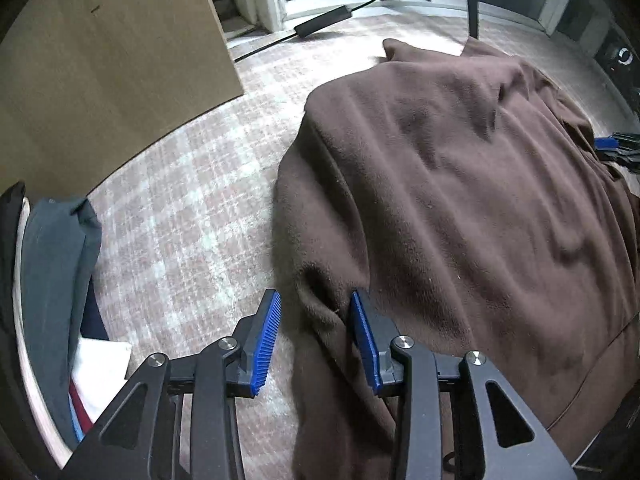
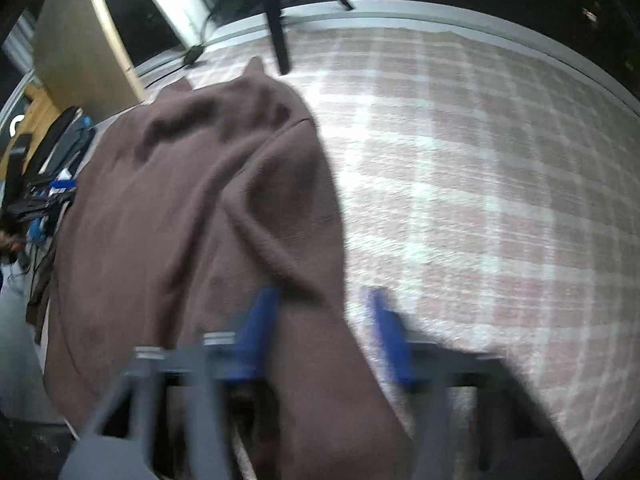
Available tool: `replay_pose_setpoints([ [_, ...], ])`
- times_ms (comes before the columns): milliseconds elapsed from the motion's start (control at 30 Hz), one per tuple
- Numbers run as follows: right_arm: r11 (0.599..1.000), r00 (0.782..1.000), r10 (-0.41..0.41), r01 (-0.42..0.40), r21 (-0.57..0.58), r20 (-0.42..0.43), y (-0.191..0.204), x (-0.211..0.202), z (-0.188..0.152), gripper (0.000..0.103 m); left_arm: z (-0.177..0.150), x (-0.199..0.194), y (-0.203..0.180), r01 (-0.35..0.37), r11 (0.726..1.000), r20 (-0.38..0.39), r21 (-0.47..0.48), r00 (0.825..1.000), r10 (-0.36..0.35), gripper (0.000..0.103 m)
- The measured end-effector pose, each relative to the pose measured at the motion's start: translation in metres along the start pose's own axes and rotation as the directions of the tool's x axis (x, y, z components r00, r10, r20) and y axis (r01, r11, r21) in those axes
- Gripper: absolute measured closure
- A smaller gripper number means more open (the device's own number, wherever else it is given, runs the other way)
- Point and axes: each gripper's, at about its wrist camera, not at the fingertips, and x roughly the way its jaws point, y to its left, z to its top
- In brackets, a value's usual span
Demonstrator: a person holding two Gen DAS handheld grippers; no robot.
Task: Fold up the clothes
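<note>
A brown fleece garment (image 1: 460, 184) lies spread on a pink and white checked cloth (image 1: 180, 220). My left gripper (image 1: 316, 300) is open at the garment's left edge; a fold of the brown fabric lies between its blue pads (image 1: 266, 340) without being pinched. In the right wrist view the same brown garment (image 2: 192, 200) runs from the middle to the lower edge. My right gripper (image 2: 324, 296) is open and blurred, straddling the garment's right edge, its left pad over the fabric and its right pad over the checked cloth (image 2: 480, 184).
A tan board (image 1: 112, 64) stands at the back left. Folded grey and dark clothes (image 1: 56, 280) are stacked at the left edge. A black cable with a power brick (image 1: 324, 22) and a dark chair leg (image 1: 474, 12) lie at the far side.
</note>
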Motion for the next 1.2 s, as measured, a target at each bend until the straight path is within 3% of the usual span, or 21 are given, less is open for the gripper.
replay_pose_setpoints([
  [100,0.998,0.997,-0.054,0.054,-0.012,0.053,0.004,-0.025,0.003,0.097,-0.001,-0.008,0.004,-0.002,1.000,0.017,0.000,1.000,0.002,0.067],
  [167,0.987,0.980,-0.160,0.159,0.016,0.120,-0.008,-0.052,0.006,0.097,-0.004,-0.014,0.008,0.004,1.000,0.032,-0.003,0.999,-0.003,0.068],
  [233,0.966,0.961,-0.254,0.246,0.082,0.109,-0.029,-0.062,0.009,0.095,-0.007,-0.017,0.010,0.007,1.000,0.038,0.001,0.999,-0.007,0.067],
  [300,0.955,0.958,-0.286,0.282,0.093,0.036,-0.036,-0.056,0.013,0.088,-0.004,-0.012,0.012,0.003,1.000,0.028,0.013,1.000,-0.003,0.066],
  [367,0.944,0.946,-0.323,0.322,0.078,0.003,-0.030,-0.050,0.018,0.074,0.002,-0.005,0.013,0.001,1.000,0.016,0.021,1.000,-0.001,0.066],
  [433,0.957,0.957,-0.282,0.277,0.088,0.060,-0.021,-0.052,0.025,0.062,0.014,0.005,0.012,0.015,1.000,0.004,0.018,1.000,-0.015,0.065],
  [600,0.978,0.973,-0.203,0.195,0.080,0.111,-0.012,-0.037,0.051,0.061,0.034,0.015,0.014,0.026,0.999,0.009,0.044,1.000,-0.026,0.049],
  [967,0.987,0.991,-0.059,0.039,0.155,0.123,-0.029,0.007,0.086,0.061,0.044,-0.018,0.046,0.101,0.995,0.103,0.012,0.989,-0.102,0.051],
  [1067,0.987,0.993,0.005,-0.025,0.160,0.120,-0.031,0.015,0.093,0.061,0.067,-0.009,0.052,0.175,0.984,0.108,-0.047,0.980,-0.169,0.051],
  [1200,0.987,0.993,0.059,-0.074,0.144,0.105,-0.027,0.029,0.105,0.061,0.099,0.024,0.029,0.203,0.979,0.077,-0.026,0.977,-0.200,0.051],
])
